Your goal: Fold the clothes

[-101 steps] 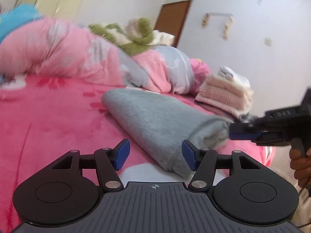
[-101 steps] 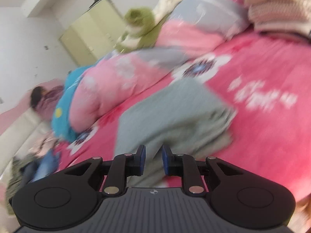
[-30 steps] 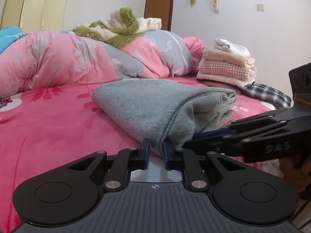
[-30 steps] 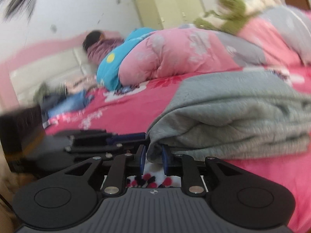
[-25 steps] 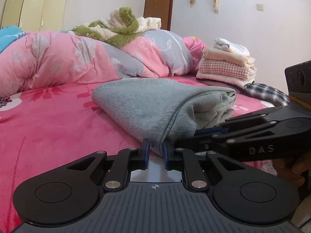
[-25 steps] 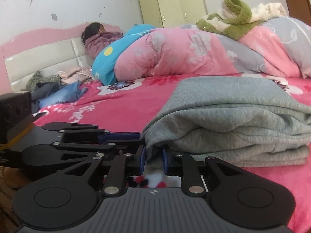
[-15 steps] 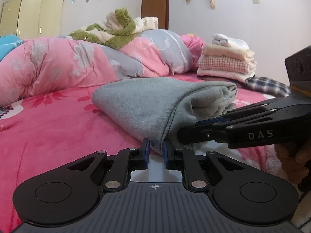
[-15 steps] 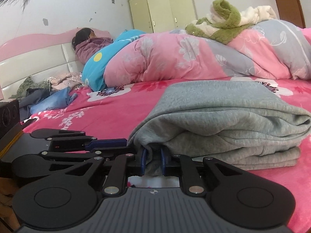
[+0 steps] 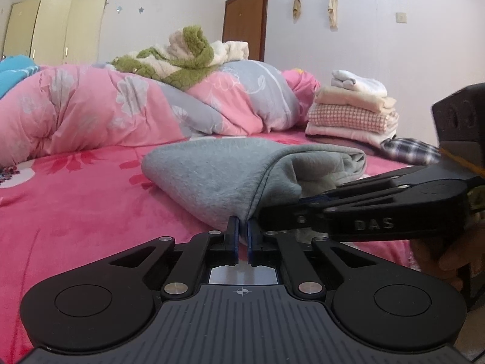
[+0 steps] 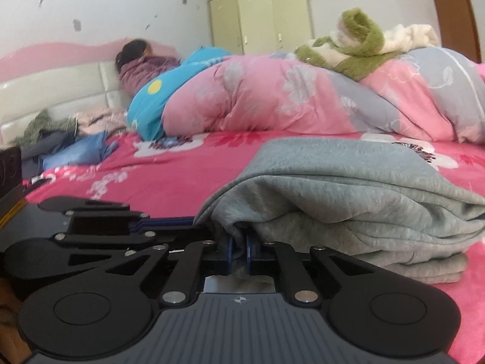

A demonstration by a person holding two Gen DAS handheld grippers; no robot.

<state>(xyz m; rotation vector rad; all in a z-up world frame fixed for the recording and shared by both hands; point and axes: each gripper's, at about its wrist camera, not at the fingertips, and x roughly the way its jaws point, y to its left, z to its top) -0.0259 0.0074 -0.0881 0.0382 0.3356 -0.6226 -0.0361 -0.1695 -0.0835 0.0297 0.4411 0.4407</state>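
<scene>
You're at the grab step: both grippers are pinched on the near corner of the grey garment (image 9: 230,176), which lies already folded over in several layers on the pink bed (image 9: 75,206), close to its near edge. Left gripper (image 9: 241,230) is clamped on the corner tip, cloth between the blue pads (image 9: 232,236). Right gripper (image 10: 238,251) has just been closing and now nips a bunch of the lower layers just beside the left one (in the left view it comes in from the right, a hand (image 9: 445,251) behind it). Both bites sit almost on top of each other, so I judge the next move as either a lift and carry of the bundle or one more fold. For a fold you'd want the grips spread apart along the edge, otherwise the layers will sag and splay. Long axis: in the left view the bundle runs from the pinched corner back and right, toward the stack (image 9: 354,112) of folded laundry. The open layered end faces the right gripper and the closed fold faces left. I can't tell how far it reaches behind the fold (hidden).
</scene>
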